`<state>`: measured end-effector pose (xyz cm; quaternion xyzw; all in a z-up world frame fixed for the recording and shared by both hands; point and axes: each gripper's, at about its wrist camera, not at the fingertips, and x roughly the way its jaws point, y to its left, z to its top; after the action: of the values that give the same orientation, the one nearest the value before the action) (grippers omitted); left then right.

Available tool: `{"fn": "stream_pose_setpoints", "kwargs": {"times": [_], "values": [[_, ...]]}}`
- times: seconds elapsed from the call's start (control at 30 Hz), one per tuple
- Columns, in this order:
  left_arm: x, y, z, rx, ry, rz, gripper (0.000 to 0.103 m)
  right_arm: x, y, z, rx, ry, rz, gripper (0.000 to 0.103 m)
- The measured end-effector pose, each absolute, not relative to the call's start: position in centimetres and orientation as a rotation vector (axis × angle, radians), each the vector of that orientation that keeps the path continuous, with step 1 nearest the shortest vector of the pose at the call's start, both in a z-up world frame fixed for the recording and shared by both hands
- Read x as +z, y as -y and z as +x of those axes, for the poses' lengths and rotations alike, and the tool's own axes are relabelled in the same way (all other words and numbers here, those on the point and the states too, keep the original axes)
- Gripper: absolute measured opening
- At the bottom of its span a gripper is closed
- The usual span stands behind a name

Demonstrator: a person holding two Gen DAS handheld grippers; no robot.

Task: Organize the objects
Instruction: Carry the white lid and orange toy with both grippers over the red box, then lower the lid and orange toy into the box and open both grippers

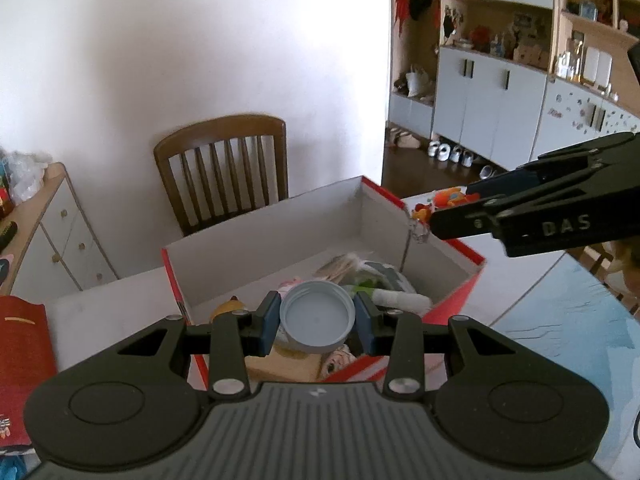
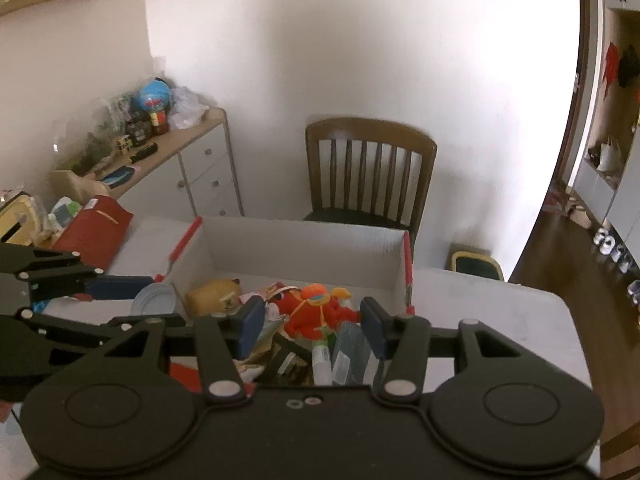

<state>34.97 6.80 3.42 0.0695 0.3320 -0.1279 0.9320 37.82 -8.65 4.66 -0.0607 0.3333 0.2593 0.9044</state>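
Observation:
A red cardboard box (image 1: 448,308) with white inner walls (image 2: 304,240) stands on the white table and holds several small things. My left gripper (image 1: 317,322) is shut on a round grey-blue plastic lid (image 1: 318,318) and holds it over the box's near edge; the lid also shows in the right wrist view (image 2: 154,298). My right gripper (image 2: 314,326) is open, with a red and orange plush toy (image 2: 316,312) between and just beyond its fingers, over the box. The right gripper shows in the left wrist view (image 1: 452,216) at the box's right wall.
In the box lie a yellow plush (image 2: 214,296), a white tube (image 2: 322,360) and packets. A wooden chair (image 2: 368,172) stands behind the table. A red bag (image 2: 94,230) lies at the left. A cluttered sideboard (image 2: 188,160) stands at the far left, cabinets (image 1: 492,100) at the right.

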Motion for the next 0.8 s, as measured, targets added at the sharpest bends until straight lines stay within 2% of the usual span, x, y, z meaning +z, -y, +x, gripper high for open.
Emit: {"fn": "stream_pose_setpoints", "kwargs": {"times": [0.4,0.8], "values": [[-1.1,-7.3,40.1,-0.198,-0.815,0.131,0.038,0.0,5.8,42.7,0.496,-0.807,-0.141,0.052],[-3.8,-7.2,43.4,-0.191,-0.923,0.133,0.038,-3.4,4.5,43.7,0.492,-0.869,-0.238,0.052]]}}
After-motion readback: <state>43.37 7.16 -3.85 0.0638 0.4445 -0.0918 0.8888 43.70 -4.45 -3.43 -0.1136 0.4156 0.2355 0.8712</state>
